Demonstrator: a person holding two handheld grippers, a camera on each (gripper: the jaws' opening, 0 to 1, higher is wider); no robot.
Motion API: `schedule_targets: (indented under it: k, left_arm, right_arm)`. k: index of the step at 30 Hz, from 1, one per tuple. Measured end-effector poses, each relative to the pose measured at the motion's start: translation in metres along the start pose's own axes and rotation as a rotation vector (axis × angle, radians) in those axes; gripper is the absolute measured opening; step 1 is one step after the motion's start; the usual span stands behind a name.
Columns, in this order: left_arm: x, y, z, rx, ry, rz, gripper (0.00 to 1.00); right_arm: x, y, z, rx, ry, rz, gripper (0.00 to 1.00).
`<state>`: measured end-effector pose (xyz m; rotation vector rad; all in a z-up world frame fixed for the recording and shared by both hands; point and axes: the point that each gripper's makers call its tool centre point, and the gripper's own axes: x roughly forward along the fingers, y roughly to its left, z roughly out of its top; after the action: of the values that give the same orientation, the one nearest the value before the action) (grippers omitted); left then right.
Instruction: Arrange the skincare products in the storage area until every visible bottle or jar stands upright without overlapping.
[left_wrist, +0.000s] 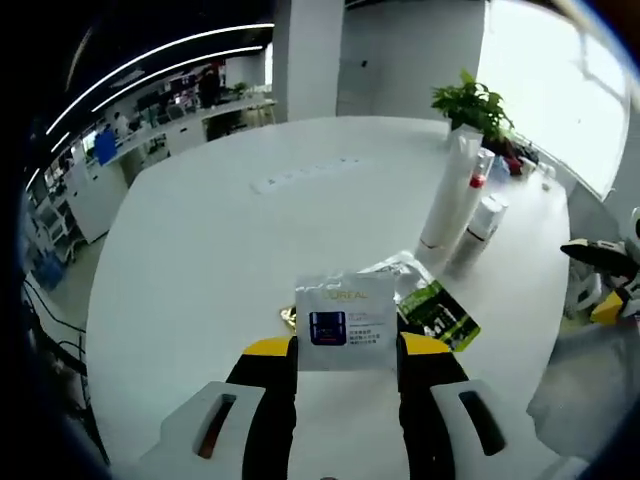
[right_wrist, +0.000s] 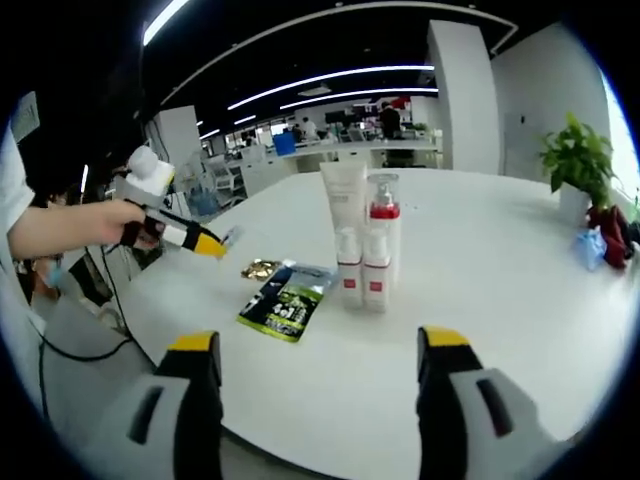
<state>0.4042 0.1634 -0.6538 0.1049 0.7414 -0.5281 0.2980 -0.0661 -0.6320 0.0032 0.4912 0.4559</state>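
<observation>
Table (right_wrist: 520, 290) under my rig is white, carrying upright skincare bottles (right_wrist: 364, 240) clustered mid-table, long axes vertical, caps up. Nearer left, a green sachet (right_wrist: 285, 303) lies flat. My left gripper (left_wrist: 346, 352) pinches a white sachet (left_wrist: 346, 322), held upright. My right gripper (right_wrist: 318, 345) has its jaws spread.

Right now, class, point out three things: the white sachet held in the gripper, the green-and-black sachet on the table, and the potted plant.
white sachet (left_wrist: 345, 322), left gripper view, printed front.
green-and-black sachet (right_wrist: 287, 304), right gripper view, its middle.
potted plant (right_wrist: 576, 158), right gripper view, leaves.
</observation>
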Motion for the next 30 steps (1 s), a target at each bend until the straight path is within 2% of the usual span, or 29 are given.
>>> schedule_targets:
  k: [4, 10, 16, 19, 22, 25, 27, 30]
  left_arm:
    - [-0.008, -0.007, -0.001, 0.023, -0.016, 0.003, 0.36]
    - [-0.019, -0.016, -0.001, 0.011, -0.054, 0.001, 0.36]
    - [-0.025, -0.027, -0.009, 0.022, -0.064, -0.001, 0.36]
    - [-0.028, -0.033, -0.013, 0.021, -0.068, -0.007, 0.36]
    - [-0.03, -0.039, -0.018, 0.033, -0.069, -0.014, 0.36]
    - [-0.032, -0.041, -0.019, 0.043, -0.073, -0.015, 0.36]
    - [-0.035, -0.044, -0.019, 0.036, -0.086, -0.017, 0.36]
    - [-0.036, -0.049, -0.018, 0.061, -0.103, -0.021, 0.36]
  right_arm:
    - [0.0, 0.002, -0.001, -0.006, 0.007, 0.006, 0.79]
    - [0.003, 0.01, -0.004, -0.04, 0.031, 0.038, 0.76]
    - [0.005, 0.019, -0.008, -0.056, 0.066, 0.083, 0.66]
    - [0.007, 0.022, -0.006, -0.011, 0.066, 0.107, 0.61]
    - [0.014, 0.034, 0.01, 0.164, -0.009, 0.148, 0.57]
    - [0.025, 0.047, 0.015, 0.191, -0.024, 0.178, 0.53]
    - [0.033, 0.063, 0.022, 0.232, -0.035, 0.226, 0.51]
    - [0.044, 0.08, 0.031, 0.245, -0.049, 0.271, 0.47]
